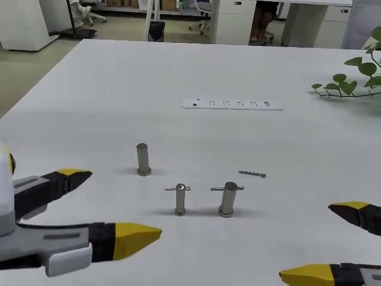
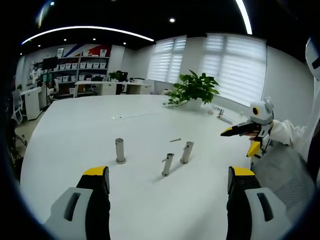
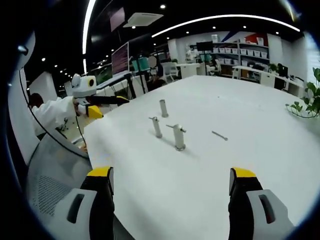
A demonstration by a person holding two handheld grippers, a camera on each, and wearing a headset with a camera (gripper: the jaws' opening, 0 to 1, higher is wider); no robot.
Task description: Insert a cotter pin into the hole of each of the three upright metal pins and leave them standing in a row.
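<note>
Fingers [image 1: 134,235] of left gripper [image 1: 124,204] and right gripper [image 1: 305,241] gape empty, cotter pin [image 1: 252,174] well beyond.

Plain white tabletop [image 1: 89,89]. Three silvery-grey upright metal pins [image 1: 143,159]. Thin silver cotter pin [image 1: 252,174]. Black, yellow-tipped left gripper [image 1: 122,204] and right gripper [image 1: 306,241].

No legible text or labels

Jaws wide apart on left tool [image 1: 123,203], right tool [image 1: 306,241].
</note>
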